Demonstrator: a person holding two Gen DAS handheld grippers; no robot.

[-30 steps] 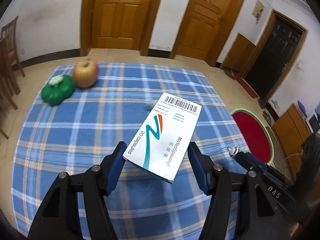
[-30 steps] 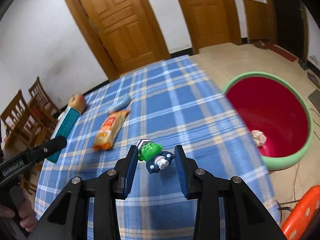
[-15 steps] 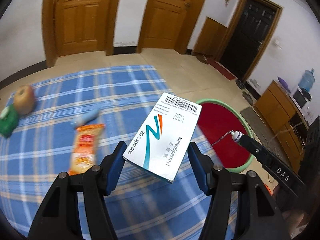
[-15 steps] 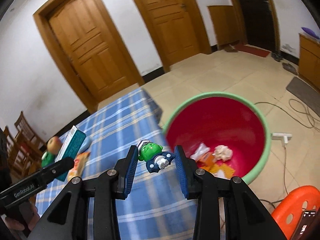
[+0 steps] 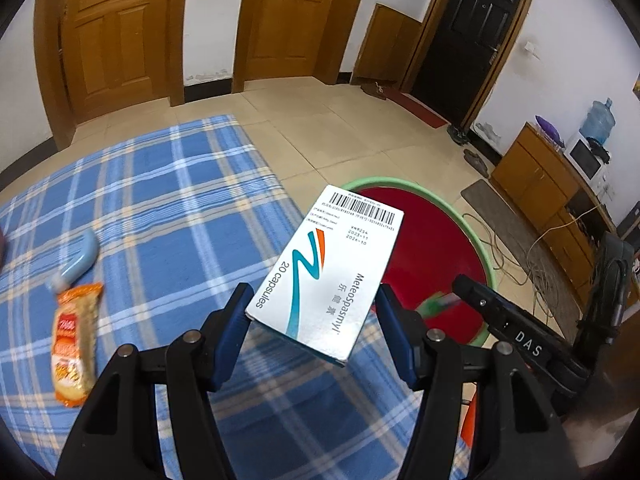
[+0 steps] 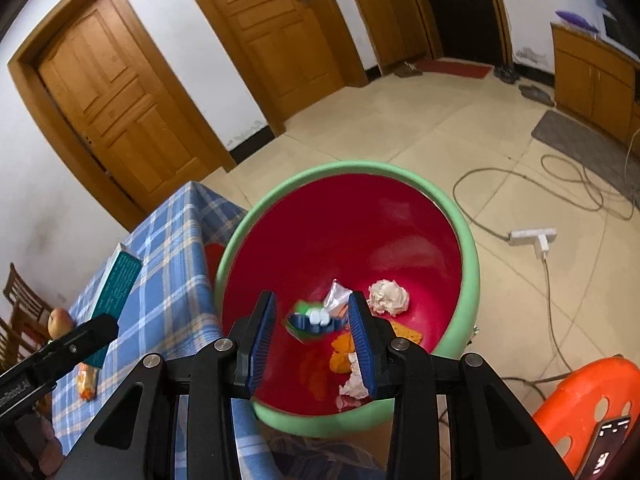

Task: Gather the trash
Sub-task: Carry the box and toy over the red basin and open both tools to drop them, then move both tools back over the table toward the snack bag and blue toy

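An apple on the plaid tablecloth; an orange stool on the floor.

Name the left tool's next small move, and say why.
Probably carry the medicine box a little farther right, over the red basin: the left tool grips it above the table edge, with the basin only partly beneath.

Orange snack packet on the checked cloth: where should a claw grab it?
Across its narrow middle, from straight above, one finger on each long edge. The snack packet lies flat, long and slim on the cloth, and a blue tube crowds its far end.
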